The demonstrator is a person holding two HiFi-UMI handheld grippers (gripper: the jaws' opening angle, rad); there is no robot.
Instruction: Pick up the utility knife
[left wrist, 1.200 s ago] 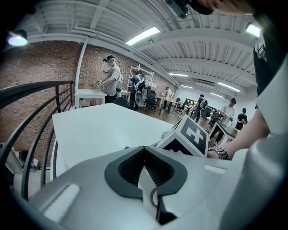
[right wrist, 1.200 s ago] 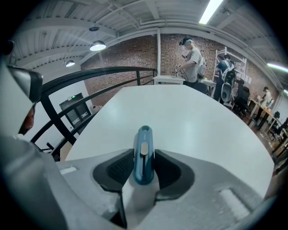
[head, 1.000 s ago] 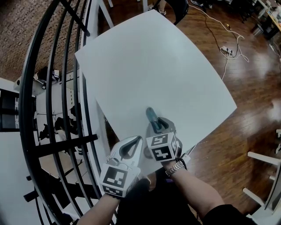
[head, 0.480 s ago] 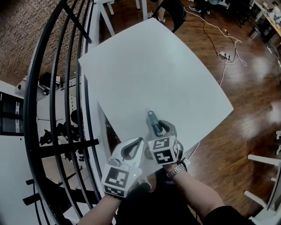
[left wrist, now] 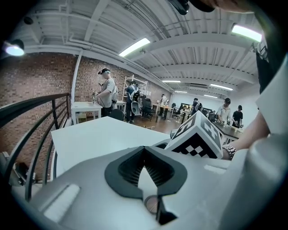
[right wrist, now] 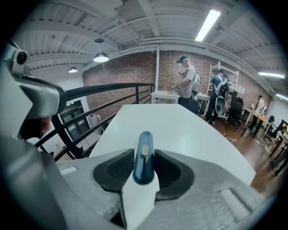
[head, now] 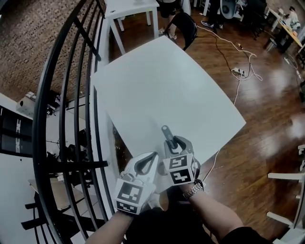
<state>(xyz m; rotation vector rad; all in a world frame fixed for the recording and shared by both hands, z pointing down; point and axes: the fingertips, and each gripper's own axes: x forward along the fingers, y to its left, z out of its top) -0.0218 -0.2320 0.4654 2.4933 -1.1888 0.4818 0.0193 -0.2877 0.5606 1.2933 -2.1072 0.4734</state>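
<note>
The utility knife [head: 166, 134] is a slim blue-grey handle. It sticks out forward from my right gripper [head: 173, 143], which is shut on it above the near edge of the white table [head: 162, 81]. In the right gripper view the knife [right wrist: 144, 158] stands pinched between the two dark pads [right wrist: 118, 168], clear of the table top [right wrist: 180, 130]. My left gripper [head: 152, 156] hangs just left of the right one, shut with nothing in it. In its own view the left gripper [left wrist: 144, 151] has its tips touching, and the right gripper's marker cube [left wrist: 195, 138] is close beside it.
A black curved railing [head: 71, 95] runs along the table's left side. A dark chair [head: 183, 21] and a second white table [head: 128, 7] stand beyond the far corner. A cable [head: 236, 76] trails over the wooden floor on the right. Several people [right wrist: 186, 85] stand far off.
Both grippers have risen above the table's near edge. The knife has come up with the right gripper, still held the same way.
</note>
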